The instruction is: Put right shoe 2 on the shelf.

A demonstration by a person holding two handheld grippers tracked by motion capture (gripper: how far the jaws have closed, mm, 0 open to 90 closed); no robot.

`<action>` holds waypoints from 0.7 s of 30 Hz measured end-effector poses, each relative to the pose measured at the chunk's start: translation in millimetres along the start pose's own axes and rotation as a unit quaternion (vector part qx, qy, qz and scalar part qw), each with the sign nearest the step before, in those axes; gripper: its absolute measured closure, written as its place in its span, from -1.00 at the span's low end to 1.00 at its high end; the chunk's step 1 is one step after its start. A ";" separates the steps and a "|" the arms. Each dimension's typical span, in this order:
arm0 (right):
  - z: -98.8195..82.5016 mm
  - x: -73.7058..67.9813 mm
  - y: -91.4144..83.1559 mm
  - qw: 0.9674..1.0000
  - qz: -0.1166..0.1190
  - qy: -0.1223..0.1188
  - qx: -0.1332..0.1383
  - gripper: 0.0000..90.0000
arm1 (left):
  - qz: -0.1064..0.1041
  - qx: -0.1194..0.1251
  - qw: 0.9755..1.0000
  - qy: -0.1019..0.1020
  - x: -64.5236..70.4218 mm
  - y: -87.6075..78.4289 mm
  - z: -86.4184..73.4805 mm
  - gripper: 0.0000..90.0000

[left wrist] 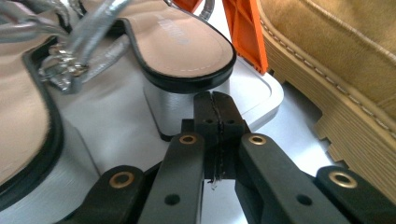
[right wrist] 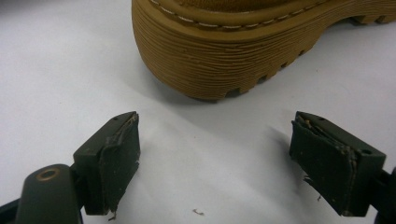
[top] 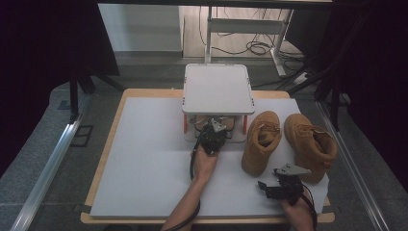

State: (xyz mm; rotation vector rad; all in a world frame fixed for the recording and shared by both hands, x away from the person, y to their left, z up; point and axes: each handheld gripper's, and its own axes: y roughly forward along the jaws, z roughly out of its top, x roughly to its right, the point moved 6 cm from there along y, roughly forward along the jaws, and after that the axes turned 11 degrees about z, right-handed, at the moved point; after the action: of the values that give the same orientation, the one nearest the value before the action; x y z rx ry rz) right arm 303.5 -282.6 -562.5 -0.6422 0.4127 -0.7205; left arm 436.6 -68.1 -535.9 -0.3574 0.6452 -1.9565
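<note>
A white two-level rack with orange posts stands at the back middle of the board. On its lower shelf rest two silver-strapped sandals, one straight ahead on a silver block heel and one at the left. My left gripper reaches under the top shelf; its jaws are shut with nothing between them, just short of that block heel. Two tan boots stand right of the rack. My right gripper is open and low over the board, facing a boot's ribbed sole.
The white board covers a wooden table and has free room on its left half. The nearer boot sits close beside the rack's right post. Dark curtains, a metal rail and cables lie beyond the table edges.
</note>
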 end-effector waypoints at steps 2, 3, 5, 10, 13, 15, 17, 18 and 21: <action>0.0 0.0 0.0 1.000 0.000 0.000 0.000 -0.64 | -0.002 0.004 1.000 -0.012 -5.0 -5.3 -1.4 0.99; 0.0 0.0 0.0 1.000 0.000 0.000 0.000 -0.64 | -0.002 0.004 1.000 -0.012 -5.0 -5.3 -1.4 0.99; 0.0 0.0 0.0 1.000 0.000 0.000 0.000 -0.64 | 0.000 0.005 1.000 -0.018 -8.0 -8.7 -3.4 0.99; 0.0 -0.1 0.0 1.000 0.000 0.000 0.000 -0.64 | 0.004 0.005 1.000 -0.020 -16.5 -17.6 -8.2 0.99; 0.0 -0.1 0.0 1.000 0.000 0.000 0.000 -0.64 | 0.011 0.003 1.000 -0.022 -25.9 -25.5 -12.8 0.99; 0.0 -0.1 0.1 1.000 0.000 0.000 0.000 -0.64 | 0.013 0.004 1.000 -0.023 -28.9 -27.6 -14.1 0.99; 0.0 -0.1 0.1 1.000 0.000 0.000 0.000 -0.64 | 0.019 0.002 0.999 -0.026 -35.3 -31.5 -17.5 0.99; 0.0 -0.1 0.1 1.000 0.000 0.000 0.000 -0.64 | 0.025 0.000 0.999 -0.029 -42.0 -34.7 -21.4 0.99; 0.0 -0.1 0.1 1.000 0.000 0.000 0.000 -0.64 | 0.031 -0.004 0.999 -0.033 -48.9 -37.8 -25.6 0.99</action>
State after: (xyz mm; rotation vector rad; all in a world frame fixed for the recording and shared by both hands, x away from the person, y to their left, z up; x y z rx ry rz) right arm 303.5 -282.6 -562.6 -0.6428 0.4127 -0.7206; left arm 418.1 -3.8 -533.4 -0.4002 0.6151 -1.8764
